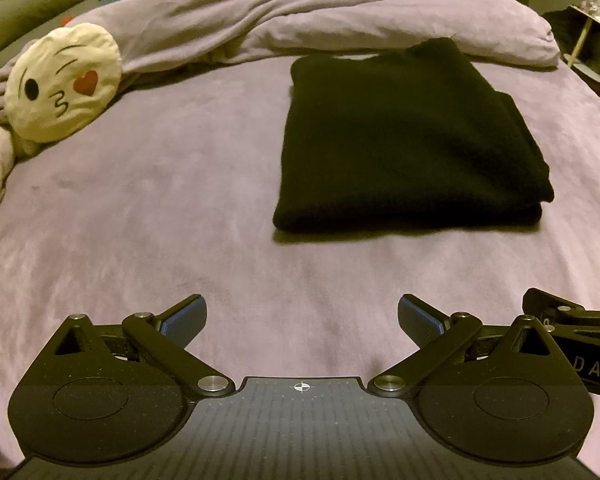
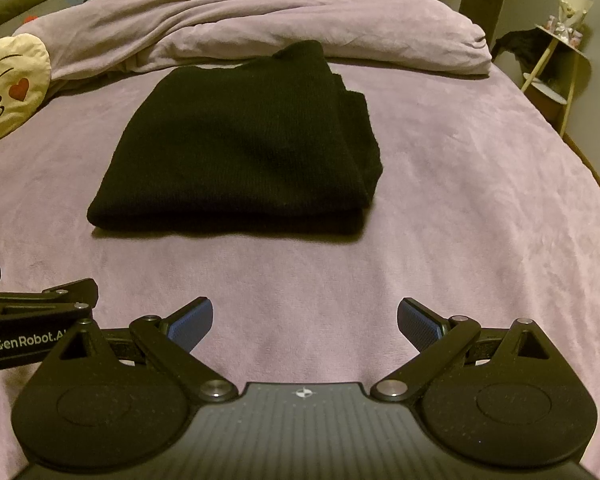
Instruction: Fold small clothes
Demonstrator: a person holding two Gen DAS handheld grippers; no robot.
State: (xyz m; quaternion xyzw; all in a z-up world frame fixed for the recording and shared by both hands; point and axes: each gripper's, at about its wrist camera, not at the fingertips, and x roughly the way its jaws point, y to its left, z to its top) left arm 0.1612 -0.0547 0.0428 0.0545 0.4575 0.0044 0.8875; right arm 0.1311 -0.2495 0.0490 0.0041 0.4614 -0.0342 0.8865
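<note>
Left gripper (image 1: 302,320) & right gripper (image 2: 305,322): jaws spread wide, nothing held, level side by side, well short of the black garment (image 2: 240,148). Garment lies folded on purple bedsheet (image 2: 460,200), emoji pillow (image 1: 62,80) left of it.

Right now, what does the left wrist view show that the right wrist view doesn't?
Only the left wrist view: the whole emoji pillow and the left gripper, open. Only the right wrist view: the right gripper, open, and the GenRobot label on the other tool. Both: the folded black garment lying free on the purple bed, with the bunched duvet behind.
</note>
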